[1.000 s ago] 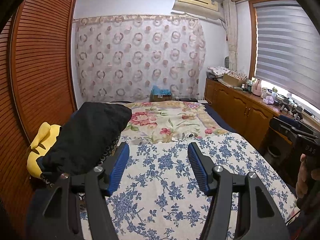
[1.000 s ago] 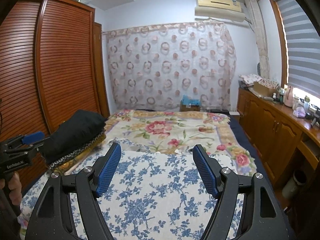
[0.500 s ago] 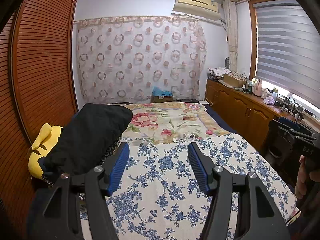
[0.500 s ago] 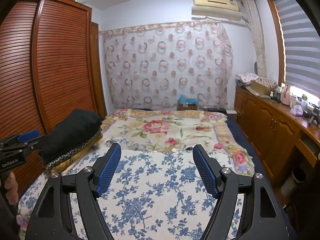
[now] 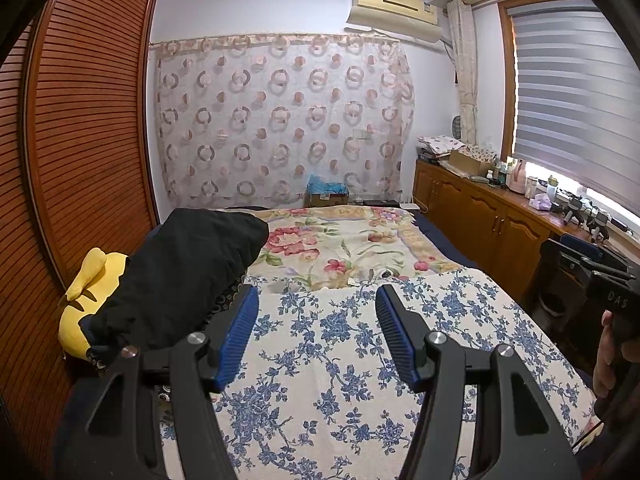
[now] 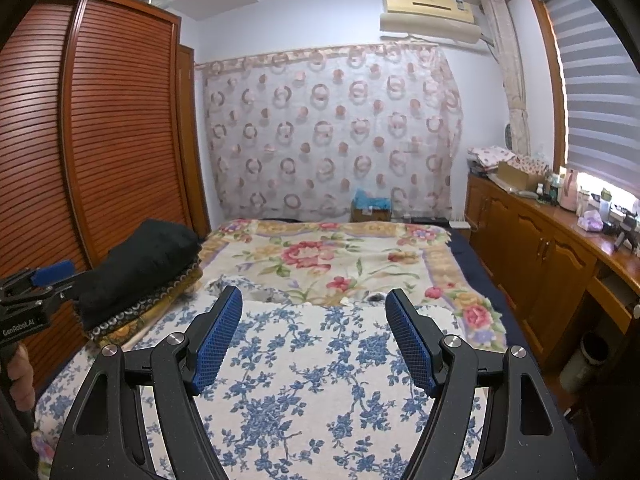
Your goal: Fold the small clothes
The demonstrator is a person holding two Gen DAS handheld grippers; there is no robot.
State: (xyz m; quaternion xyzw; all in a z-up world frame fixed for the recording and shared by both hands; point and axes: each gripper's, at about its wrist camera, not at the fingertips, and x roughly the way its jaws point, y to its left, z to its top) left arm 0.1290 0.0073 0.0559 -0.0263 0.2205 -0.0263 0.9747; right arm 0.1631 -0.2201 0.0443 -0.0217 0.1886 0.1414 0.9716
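Meanwhile, both grippers hung spread over the bed

Both tools were held above the blue-flowered cloth (image 5: 340, 360), and neither had hold of anything. The left gripper (image 5: 314, 300) filled the lower middle of its frame, blue pads (image 5: 236, 332) wide apart. The right gripper (image 6: 314, 304) sat likewise, jaws parted and bare. A black bundle (image 5: 180, 276) lay at centre left, on a patterned stack (image 6: 136, 312), beside a yellow plush (image 5: 84, 300). A rose-print blanket (image 6: 320, 256) covered the middle of the frame.
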